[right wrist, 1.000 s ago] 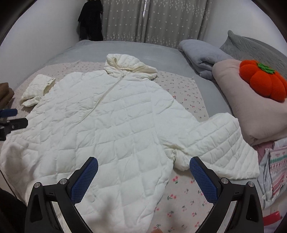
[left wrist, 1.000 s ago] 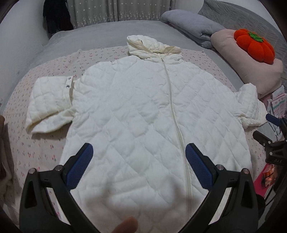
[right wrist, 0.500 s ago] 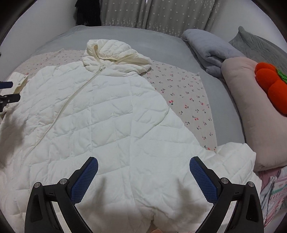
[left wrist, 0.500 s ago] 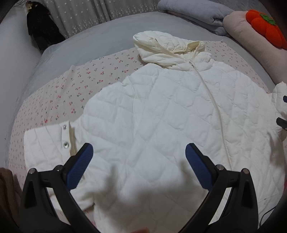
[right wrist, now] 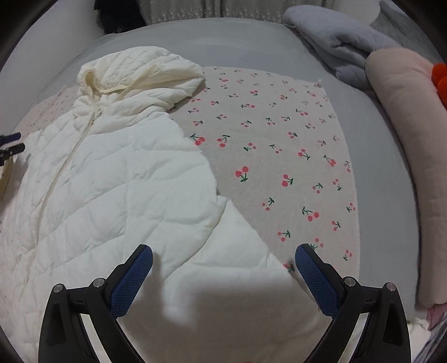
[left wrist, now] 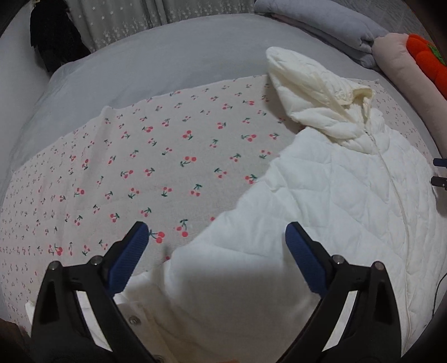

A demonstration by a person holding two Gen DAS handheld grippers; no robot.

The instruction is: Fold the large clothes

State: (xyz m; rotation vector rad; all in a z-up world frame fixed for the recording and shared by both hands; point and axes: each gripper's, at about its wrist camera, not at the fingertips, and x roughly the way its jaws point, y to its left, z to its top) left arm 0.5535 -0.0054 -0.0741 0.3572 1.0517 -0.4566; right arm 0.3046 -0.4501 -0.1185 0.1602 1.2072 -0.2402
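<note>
A white quilted hooded jacket [left wrist: 335, 212] lies flat, zip up, on a cherry-print sheet [left wrist: 156, 167]; it also shows in the right wrist view [right wrist: 111, 178]. Its hood [left wrist: 310, 95] points to the far side. My left gripper [left wrist: 216, 254] is open, just above the jacket's left sleeve [left wrist: 223, 279], whose snap cuff [left wrist: 134, 319] lies between the fingers low in the frame. My right gripper [right wrist: 223, 275] is open, just above the right sleeve [right wrist: 237, 279]. Neither holds anything.
The sheet covers a grey bed [left wrist: 156, 64]. A folded grey blanket [right wrist: 335, 39], a pink pillow [right wrist: 402, 117] and an orange plush pumpkin [left wrist: 427, 61] lie along the right side. Curtains [left wrist: 125, 19] and a dark garment [left wrist: 53, 39] are behind the bed.
Both grippers moved outward and down from over the jacket's body, left to the left sleeve, right to the right sleeve. Both stayed open. The jacket has not moved.
</note>
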